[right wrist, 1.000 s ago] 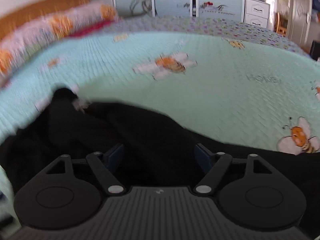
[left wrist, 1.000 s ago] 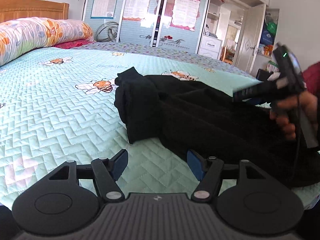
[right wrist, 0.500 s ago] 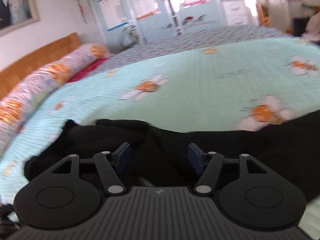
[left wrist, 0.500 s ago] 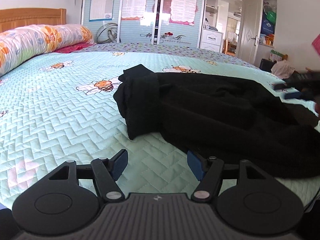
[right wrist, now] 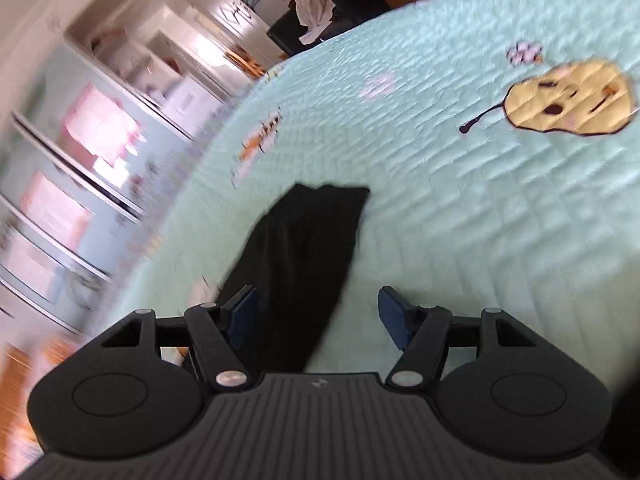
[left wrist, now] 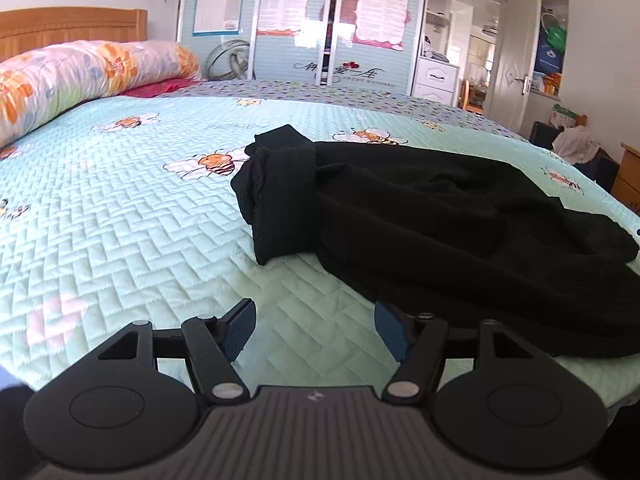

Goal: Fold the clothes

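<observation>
Left wrist view: black garment [left wrist: 460,216] lies rumpled on the quilted bedspread [left wrist: 120,220], one ribbed band end [left wrist: 280,196] doubled over at its left side, the rest bunched twd the right edge of the bed. Left gripper [left wrist: 312,330] hovers low over bare quilt just short of the cloth, fingers spread, nothing betw them. A sec ago the other tool and the person's hand were in shot at right, working the far side; half a sec ago only a sliver; now gone. Cloth lies much as it did.

Right wrist view: big swing. Was looking flat across the bed w/ black cloth filling the foreground; now the cam is rolled hard over, room tilted and blurred, so it's moving fast. Right gripper [right wrist: 314,312] spread wide, holding nothing, above a narrow strip of black fabric [right wrist: 304,248] running out betw the fingers, prob a sleeve or leg, can't tell which.

Read: right side let go and is repositioning; garment isn't folded flat.
</observation>
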{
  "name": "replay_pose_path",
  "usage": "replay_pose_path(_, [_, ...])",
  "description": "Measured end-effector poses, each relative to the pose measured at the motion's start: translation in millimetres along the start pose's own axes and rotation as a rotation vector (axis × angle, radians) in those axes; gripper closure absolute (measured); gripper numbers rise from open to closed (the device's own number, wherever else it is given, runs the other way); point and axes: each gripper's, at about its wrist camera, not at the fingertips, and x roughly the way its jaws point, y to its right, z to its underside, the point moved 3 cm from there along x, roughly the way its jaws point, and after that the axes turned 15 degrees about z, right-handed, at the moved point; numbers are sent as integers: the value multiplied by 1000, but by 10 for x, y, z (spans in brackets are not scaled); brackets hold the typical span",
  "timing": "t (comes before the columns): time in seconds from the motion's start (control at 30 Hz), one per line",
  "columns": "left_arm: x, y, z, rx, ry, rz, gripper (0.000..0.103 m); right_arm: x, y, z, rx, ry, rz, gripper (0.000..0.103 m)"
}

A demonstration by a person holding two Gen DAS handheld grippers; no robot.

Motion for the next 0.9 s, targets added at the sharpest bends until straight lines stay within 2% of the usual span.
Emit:
replay_pose_path(0.07, [-1,79,23,17,-19,-8,35,127,173,-141,121,-15,-27,37])
replay_pose_path(0.13, [42,170,44,43,-52,-24,35,272,165,-224,152,-15,-44,40])
replay_pose_path(0.17, [70,216,58,48,-70,-26,35,359,119,-243,143,-16,-45,46])
replay_pose_path(0.27, [97,353,47,68,-98,-23,35,527,153,-331,164,-84,-78,94])
replay_pose_path(0.3, [97,397,28,77,-100,-22,35,501,202,-394,186,-68,-93,94])
replay_pose_path(0.37, [98,512,-21,91,-99,-14,35,319,368,-561,248,36,-119,94])
replay_pose_path(0.43, [109,593,-69,96,-98,4,35,103,590,-710,307,158,-124,94])
replay_pose_path(0.47, [125,637,-83,99,-100,18,35,79,691,-733,332,141,-134,87])
replay_pose_path(0.5, [147,687,-78,107,-104,31,35,120,784,-716,355,66,-149,74])
replay_pose_path(0.53, [168,738,-73,116,-107,43,35,160,876,-699,377,-9,-164,68])
replay_pose_path(0.57, [193,794,-60,127,-113,54,35,87,925,-658,385,-29,-199,68])
replay_pose_path(0.63, [206,870,-52,140,-119,69,35,-230,957,-539,380,15,-298,67])
replay_pose_path(0.67, [187,894,-44,148,-117,75,35,-389,974,-479,377,36,-347,60])
replay_pose_path(0.7, [167,917,-35,155,-116,80,34,-549,992,-419,374,58,-397,47])
replay_pose_path(0.73, [151,922,-21,157,-115,80,34,-710,1009,-358,371,80,-446,42])
replay_pose_path(0.77, [148,904,-11,150,-115,77,34,-840,997,-282,357,82,-488,38])
replay_pose_path(0.9, [143,821,-23,84,-107,65,34,-1115,656,51,194,-16,-585,38])
